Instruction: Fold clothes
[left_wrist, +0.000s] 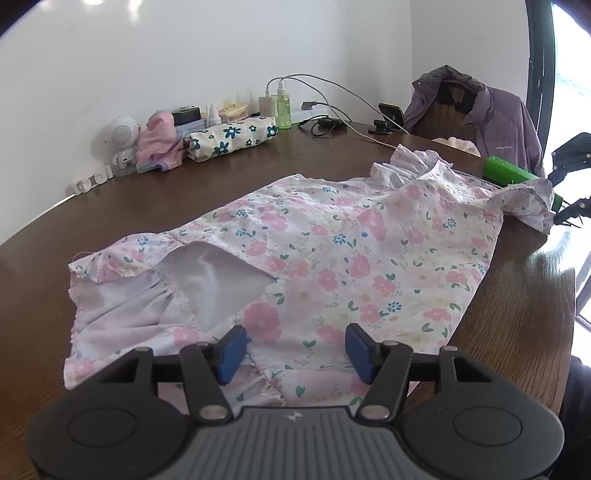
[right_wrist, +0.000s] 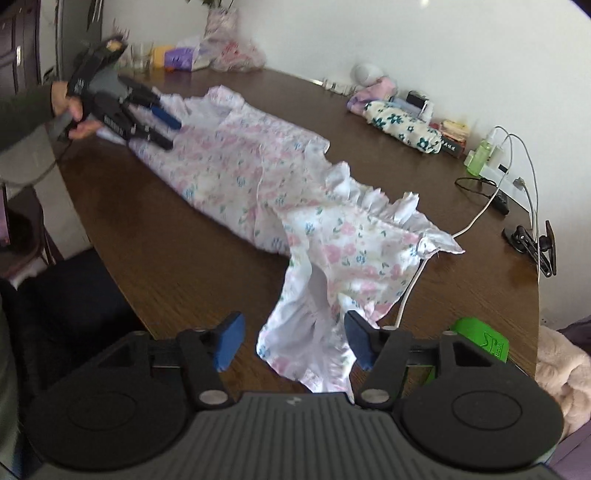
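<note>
1. Pink-flowered cotton, a child's floral dress (left_wrist: 332, 258), lies spread lengthwise on the dark wooden table (left_wrist: 147, 206), its frilled sleeves at one end and its hem at the other.
2. In the left wrist view, the left gripper (left_wrist: 295, 349) hangs over the hem end of the dress, its blue pads (left_wrist: 232, 354) standing apart with flat fabric beneath and between them; the pads do not press on the cloth, so the jaws are released.
3. In the right wrist view, the right gripper (right_wrist: 295, 341) is at the sleeve end, where a ruffled sleeve (right_wrist: 314, 343) of the dress sits raised and crumpled between the two blue pads.
4. The right-hand pad appears to touch the ruffle's edge, while the left-hand pad stands clear of it with bare table showing in the gap; the jaws are parted and not clamped on the cloth.
5. That view is blurred, and also shows the left gripper (right_wrist: 162, 125) far across the table over the hem, held by a hand (right_wrist: 74, 110) in a grey sleeve.
6. A white cable (right_wrist: 413, 280) runs under the sleeve end of the dress.
7. Along the wall stand a flower-print pouch (left_wrist: 232, 138), a green bottle (left_wrist: 283, 105) and a small white speaker (left_wrist: 122, 134), all well apart from the dress.
8. A purple jacket (left_wrist: 491, 118) hangs over a chair beyond the table's far edge.
</note>
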